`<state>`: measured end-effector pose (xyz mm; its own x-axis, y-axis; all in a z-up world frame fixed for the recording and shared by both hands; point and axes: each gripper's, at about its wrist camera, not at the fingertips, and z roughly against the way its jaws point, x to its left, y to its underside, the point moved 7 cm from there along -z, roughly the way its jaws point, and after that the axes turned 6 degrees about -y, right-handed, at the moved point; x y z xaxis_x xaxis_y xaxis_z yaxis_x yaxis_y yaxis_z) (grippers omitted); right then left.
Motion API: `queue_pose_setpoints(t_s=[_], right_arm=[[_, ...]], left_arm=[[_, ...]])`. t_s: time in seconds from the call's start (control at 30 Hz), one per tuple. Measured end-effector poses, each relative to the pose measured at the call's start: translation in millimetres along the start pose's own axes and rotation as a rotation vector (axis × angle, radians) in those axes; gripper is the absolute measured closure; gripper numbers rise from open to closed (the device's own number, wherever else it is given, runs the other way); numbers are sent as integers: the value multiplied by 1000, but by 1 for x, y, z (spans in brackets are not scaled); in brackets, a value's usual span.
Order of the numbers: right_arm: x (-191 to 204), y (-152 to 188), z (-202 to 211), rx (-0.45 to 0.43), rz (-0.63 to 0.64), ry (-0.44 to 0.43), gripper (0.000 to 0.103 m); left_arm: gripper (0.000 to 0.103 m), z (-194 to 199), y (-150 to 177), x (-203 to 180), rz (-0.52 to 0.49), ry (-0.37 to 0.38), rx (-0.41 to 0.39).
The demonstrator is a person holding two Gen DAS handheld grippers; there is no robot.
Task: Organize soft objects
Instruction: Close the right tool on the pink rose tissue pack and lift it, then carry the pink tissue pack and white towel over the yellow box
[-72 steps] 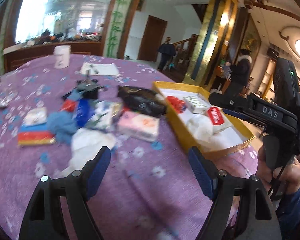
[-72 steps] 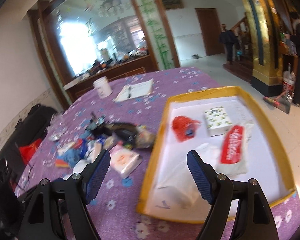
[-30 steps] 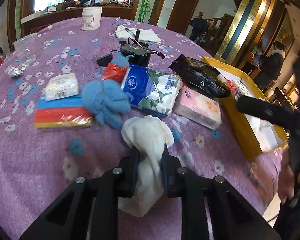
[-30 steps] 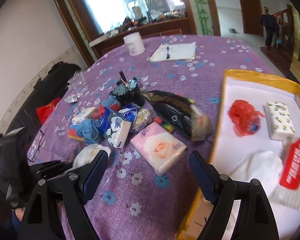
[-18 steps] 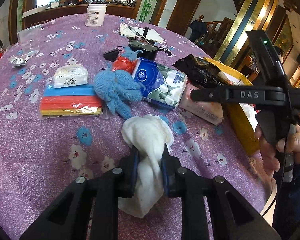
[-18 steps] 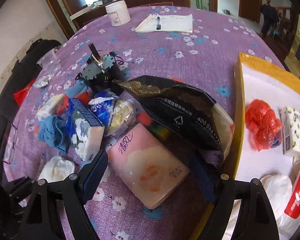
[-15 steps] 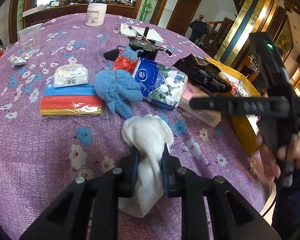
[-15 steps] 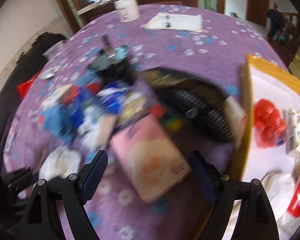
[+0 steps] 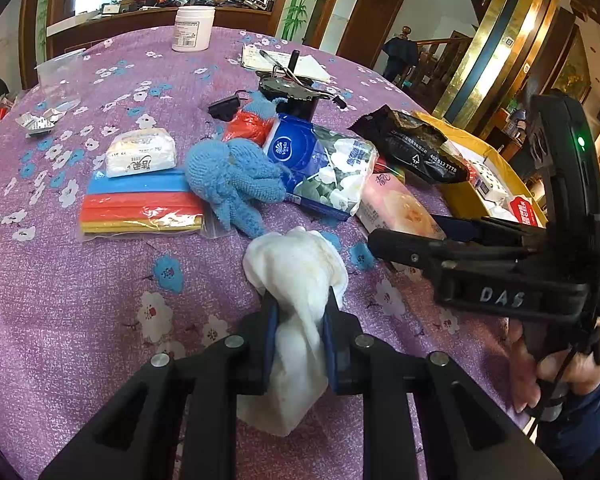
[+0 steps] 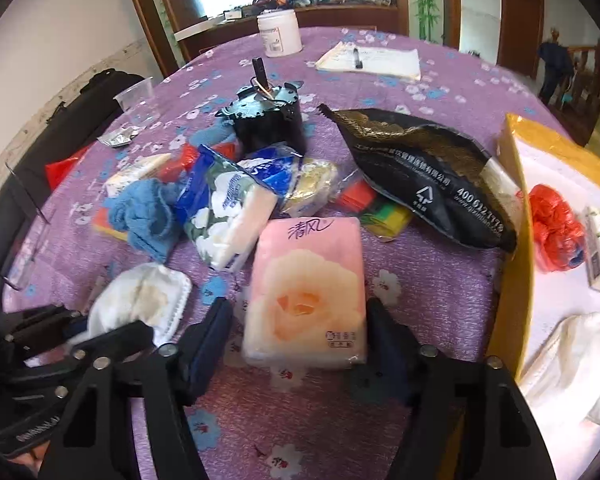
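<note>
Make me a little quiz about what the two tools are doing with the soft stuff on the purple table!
1. True or false: the left tool is shut on the white cloth.
2. Which thing sits between the open fingers of the right tool? A) blue glove B) pink tissue pack C) black bag
3. Fill in: the red bag lies inside the yellow ____.

Key:
1. True
2. B, the pink tissue pack; the fingers do not squeeze it yet.
3. tray
</note>
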<state>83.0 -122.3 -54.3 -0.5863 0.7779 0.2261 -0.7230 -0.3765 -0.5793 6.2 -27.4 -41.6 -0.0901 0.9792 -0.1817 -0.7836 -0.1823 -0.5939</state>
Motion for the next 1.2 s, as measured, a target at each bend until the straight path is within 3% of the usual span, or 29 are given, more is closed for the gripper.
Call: queue_pose_setpoints(t_s=[0.3,0.4,0.5,0.67,0.7,0.8,0.83,0.97,1.2], right_arm=[[2,2,1,6,31,52,44],[-3,0,1,-4,8,29,44],[0,-1,-2,5,12,-11,26],[6,-1,-6,22,37,2,24],[6,-1,-5,20,36,0,25],[0,-1,-2,0,10,24,45],[-2,-1,-1,-7,-1,29,47],[-7,-2,4,-32,-33,18,51],[3,-3,43,-227,19,107,51]], left_arm=[[84,-6,-6,-5,-33,-35,7],[84,-6,-6,-4,-29,-31,8],[83,-6,-5,-5,-36,-40,6],[83,-6,-5,-5,-39,-44,5],[83,-6,-5,-5,-38,-43,5],[83,-5,-5,-6,-42,-47,3],[83,-5,-5,-6,-44,-50,2],[83,-3,-5,-6,-45,-52,-8],[83,14,-9,-6,-52,-43,-112]])
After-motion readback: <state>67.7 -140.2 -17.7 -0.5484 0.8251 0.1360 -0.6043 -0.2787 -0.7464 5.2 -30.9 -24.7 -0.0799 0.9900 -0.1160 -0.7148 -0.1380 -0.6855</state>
